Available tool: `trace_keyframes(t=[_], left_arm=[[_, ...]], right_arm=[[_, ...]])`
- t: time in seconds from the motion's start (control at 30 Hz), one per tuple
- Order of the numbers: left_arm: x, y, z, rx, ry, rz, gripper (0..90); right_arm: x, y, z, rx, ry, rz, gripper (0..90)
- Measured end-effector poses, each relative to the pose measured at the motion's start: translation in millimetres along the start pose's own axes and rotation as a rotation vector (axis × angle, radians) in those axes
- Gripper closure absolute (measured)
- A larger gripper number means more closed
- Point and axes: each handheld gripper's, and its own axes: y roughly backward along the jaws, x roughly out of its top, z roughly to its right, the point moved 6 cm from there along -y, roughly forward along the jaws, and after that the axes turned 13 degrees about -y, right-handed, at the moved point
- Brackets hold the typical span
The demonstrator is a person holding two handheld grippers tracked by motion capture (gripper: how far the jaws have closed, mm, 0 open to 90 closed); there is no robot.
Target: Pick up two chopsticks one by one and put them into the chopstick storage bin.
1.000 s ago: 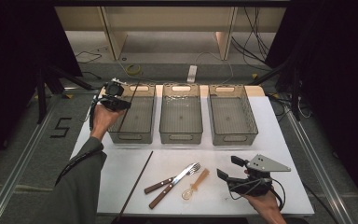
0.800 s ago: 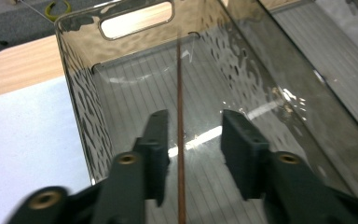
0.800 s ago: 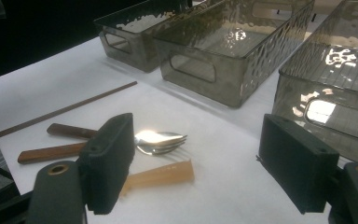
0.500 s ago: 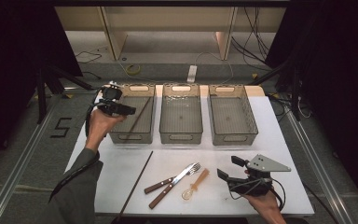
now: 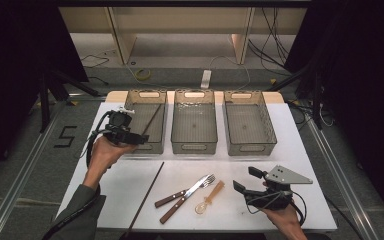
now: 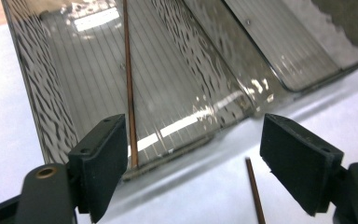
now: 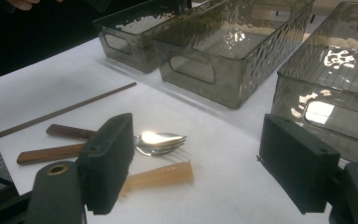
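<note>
Three smoky translucent plastic bins (image 5: 194, 121) have glossy, rippled walls. The desk (image 5: 130, 180) is matt white. Fork (image 7: 161, 142) tines gleam as polished metal beside its brown wooden handle (image 7: 51, 153).

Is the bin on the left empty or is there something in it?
Not empty. One thin brown stick lies slanted inside the left bin, seen through its clear wall.

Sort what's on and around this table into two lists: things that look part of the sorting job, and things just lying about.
Likely part of the job:
left bin, with one chopstick in it
middle bin
right bin
second chopstick on the table
fork
knife
plastic spoon
left gripper, open
right gripper, open

Just lying about:
floor cables
number 5 floor mark
</note>
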Motion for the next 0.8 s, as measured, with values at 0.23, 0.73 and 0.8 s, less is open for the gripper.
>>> trace_keyframes(t=[0.23,0.73,0.8], left_arm=[[-12.9,4.9,14.5,-0.025,-0.019,-0.047,21.7],[-53.4,3.6,51.3,-0.099,-0.083,-0.174,20.4],[-59.0,2.6,54.6,-0.105,-0.089,-0.194,20.3]], right_arm=[[0.2,0.7,-1.2,0.002,0.006,0.001,27.0],[0.1,1.1,-2.3,-0.004,0.007,-0.003,27.0],[-0.1,0.8,-2.4,-0.002,0.01,-0.003,27.0]])
